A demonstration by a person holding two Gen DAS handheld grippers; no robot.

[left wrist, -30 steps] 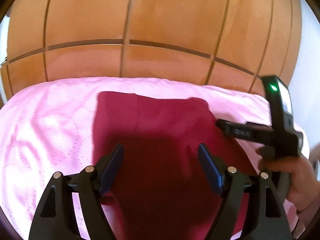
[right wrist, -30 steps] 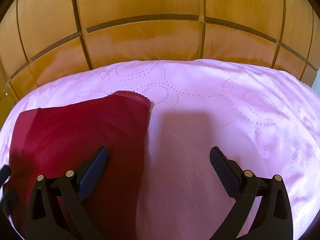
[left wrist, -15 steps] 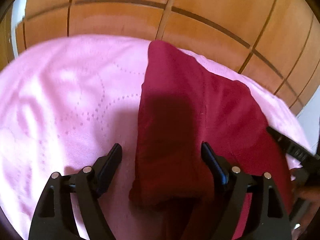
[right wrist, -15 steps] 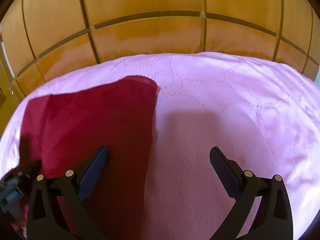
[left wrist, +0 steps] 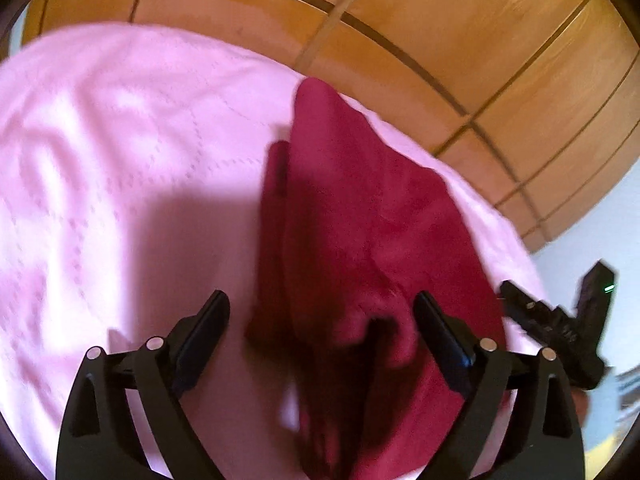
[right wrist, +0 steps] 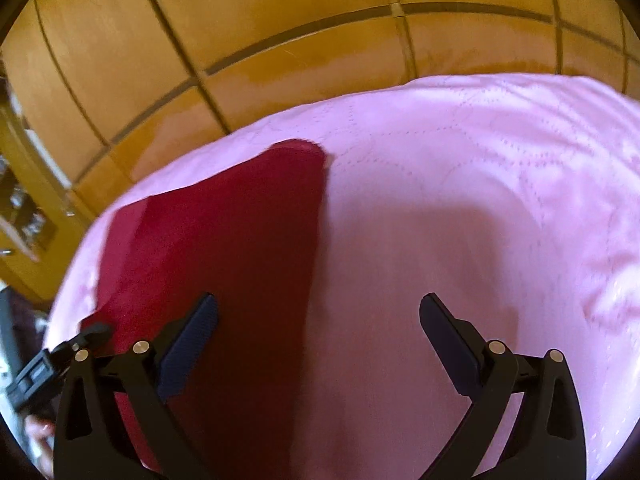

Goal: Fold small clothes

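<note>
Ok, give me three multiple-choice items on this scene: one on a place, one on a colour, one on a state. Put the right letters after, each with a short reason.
1. Where does the garment lie?
A. on the pink bedspread
B. on the wooden floor
C. on a chair

2. What colour is the garment?
A. blue
B. dark red
C. white

3. How do the right gripper's jaws stand?
A. clamped on the garment
B. shut on nothing
C. wide apart, gripping nothing

Answers: 1 A, pink cloth shows around it; 2 B, dark red in both views; 3 C, its pads stand far apart, pressing nothing.
</note>
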